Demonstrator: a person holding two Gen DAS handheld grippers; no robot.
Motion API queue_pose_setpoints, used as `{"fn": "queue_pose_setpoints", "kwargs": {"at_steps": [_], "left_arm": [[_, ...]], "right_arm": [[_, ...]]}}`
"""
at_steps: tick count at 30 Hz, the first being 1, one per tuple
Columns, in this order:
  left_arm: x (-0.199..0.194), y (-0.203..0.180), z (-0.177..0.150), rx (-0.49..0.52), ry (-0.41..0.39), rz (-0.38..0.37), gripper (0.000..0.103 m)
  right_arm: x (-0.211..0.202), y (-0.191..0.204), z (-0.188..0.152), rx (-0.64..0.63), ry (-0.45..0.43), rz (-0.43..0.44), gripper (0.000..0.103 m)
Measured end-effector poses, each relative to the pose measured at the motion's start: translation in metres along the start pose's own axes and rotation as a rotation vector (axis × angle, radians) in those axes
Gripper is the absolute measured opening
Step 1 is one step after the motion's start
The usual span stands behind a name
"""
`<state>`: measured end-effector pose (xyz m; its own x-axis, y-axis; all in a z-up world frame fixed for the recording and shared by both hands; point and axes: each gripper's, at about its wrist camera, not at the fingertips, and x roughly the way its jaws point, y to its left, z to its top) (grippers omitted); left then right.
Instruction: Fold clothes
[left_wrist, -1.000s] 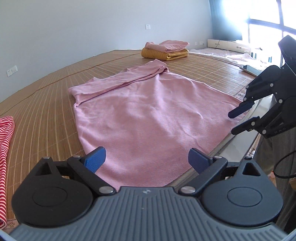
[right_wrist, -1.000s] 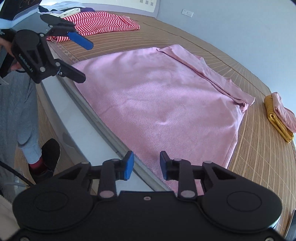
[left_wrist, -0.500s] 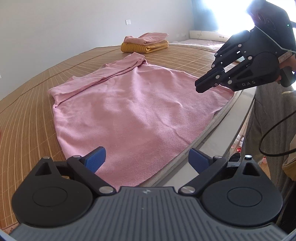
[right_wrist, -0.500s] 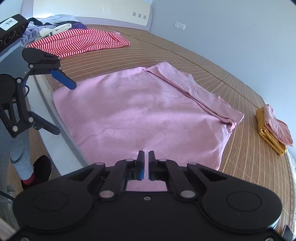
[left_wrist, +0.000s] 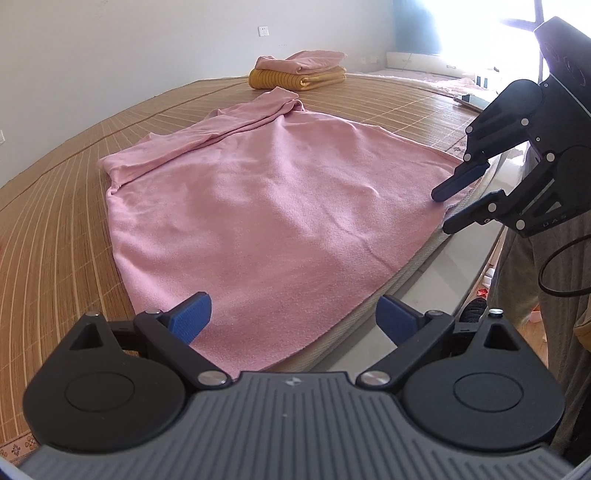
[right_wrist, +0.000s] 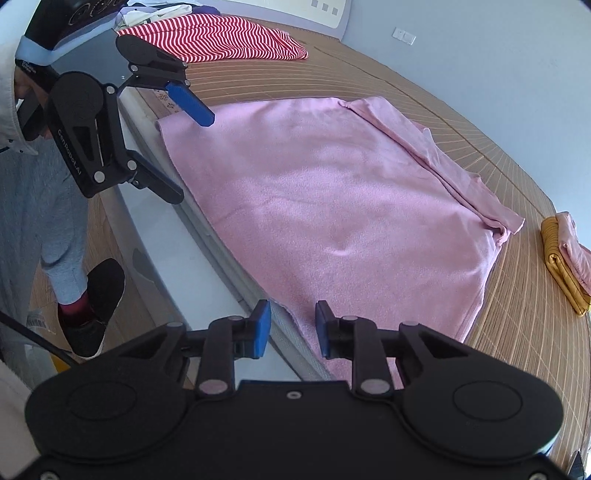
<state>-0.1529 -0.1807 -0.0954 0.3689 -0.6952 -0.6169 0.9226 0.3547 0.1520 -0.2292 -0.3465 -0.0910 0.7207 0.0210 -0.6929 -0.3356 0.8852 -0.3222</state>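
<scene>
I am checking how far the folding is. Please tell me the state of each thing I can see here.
pink garment: spread flat, one side folded in, hem at the bed edge.
left gripper: wide open, over the near hem corner.
right gripper: open, at the other hem corner.
yellow and pink stack: folded.
striped garment: unfolded, bunched.

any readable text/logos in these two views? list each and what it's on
"DAS": faint, on the body of the right gripper, seen from the left wrist view.
"Cenrobot.AI", roughly: on the side of the left gripper, right wrist view; middle letters blurred.
Script on the black item at top left: cut off, unreadable.
</scene>
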Motion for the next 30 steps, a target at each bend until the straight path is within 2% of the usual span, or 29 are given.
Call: {"fn": "queue_pose_setpoints", "kwargs": {"at_steps": [2, 4, 6, 7, 8, 16, 18, 22, 27, 30], "left_arm": [[0.0, 0.001, 0.0, -0.008, -0.004, -0.003, 0.098], [-0.001, 0.002, 0.0, -0.012, -0.007, -0.004, 0.098], [-0.002, 0.001, 0.0, -0.005, -0.01, -0.005, 0.098], [-0.003, 0.0, 0.0, -0.002, -0.009, -0.008, 0.098], [-0.003, 0.0, 0.0, -0.001, -0.008, -0.007, 0.098], [-0.003, -0.007, 0.003, 0.021, -0.033, -0.014, 0.098], [-0.001, -0.011, 0.006, 0.043, -0.046, 0.032, 0.098], [0.007, -0.006, 0.011, 0.079, -0.025, 0.176, 0.098], [0.015, 0.01, 0.02, 0.199, 0.012, 0.305, 0.098], [0.014, 0.038, 0.034, 0.168, -0.002, 0.343, 0.098]], "right_arm": [[0.001, 0.001, 0.001, -0.003, -0.003, 0.003, 0.025], [0.002, -0.005, 0.001, 0.036, 0.002, 0.04, 0.017], [0.0, -0.015, 0.0, 0.108, -0.003, 0.074, 0.016], [-0.001, -0.02, -0.001, 0.141, -0.009, 0.081, 0.004], [-0.002, -0.025, -0.001, 0.168, -0.019, 0.058, 0.001], [-0.005, -0.046, 0.009, 0.221, -0.097, -0.035, 0.001], [-0.003, -0.053, 0.013, 0.225, -0.109, -0.052, 0.001], [0.004, -0.063, 0.014, 0.226, -0.102, -0.101, 0.001], [0.02, -0.077, 0.008, 0.243, -0.083, -0.116, 0.001], [0.026, -0.085, 0.005, 0.265, -0.071, -0.162, 0.001]]}}
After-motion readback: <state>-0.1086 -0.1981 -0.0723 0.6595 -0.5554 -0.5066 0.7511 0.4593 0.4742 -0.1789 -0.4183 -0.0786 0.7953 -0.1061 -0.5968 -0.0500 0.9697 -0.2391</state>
